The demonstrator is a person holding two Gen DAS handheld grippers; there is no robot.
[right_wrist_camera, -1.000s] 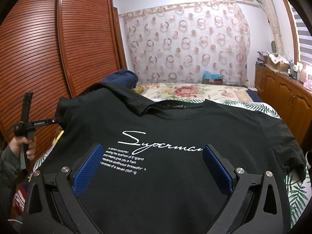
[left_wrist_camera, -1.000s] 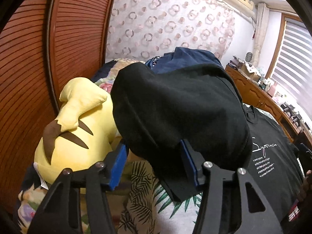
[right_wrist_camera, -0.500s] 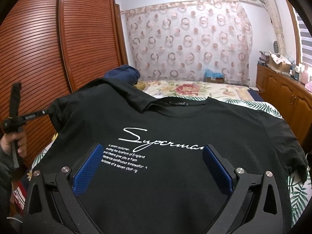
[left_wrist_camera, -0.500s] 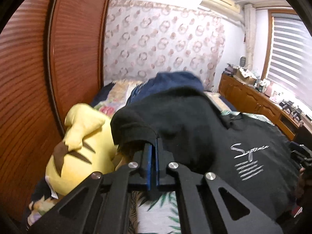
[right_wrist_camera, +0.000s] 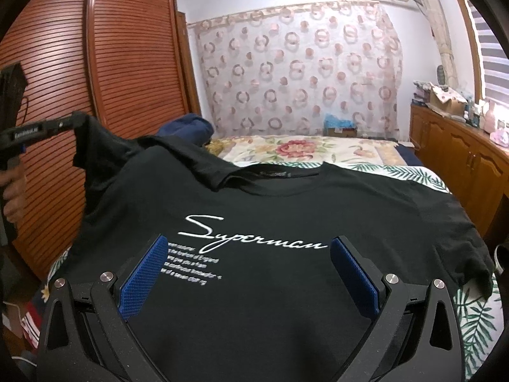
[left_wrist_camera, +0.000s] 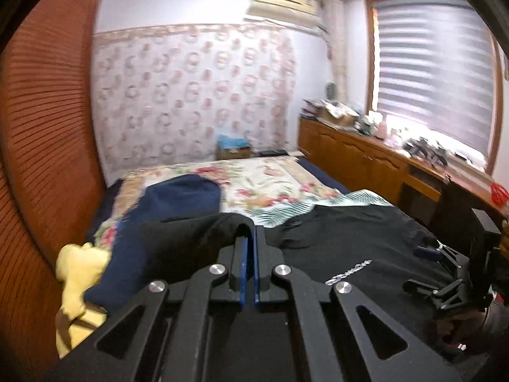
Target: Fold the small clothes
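Black T-shirt [right_wrist_camera: 286, 210]: spread front-up on the bed [right_wrist_camera: 318, 149], white script lettering across the chest, collar toward the far end. Its left sleeve [right_wrist_camera: 95, 149] is lifted off the bed.
Left gripper [left_wrist_camera: 249, 245]: clenched on the black sleeve fabric, blue pads pressed nearly together.
Right gripper [right_wrist_camera: 248, 273]: released, blue pads wide apart, poised over the shirt's near part, holding nothing.
Navy garment [left_wrist_camera: 178, 200]: piled at far left.
Yellow plush toy [left_wrist_camera: 79, 273]: left of it, against the wooden wardrobe [right_wrist_camera: 111, 73].
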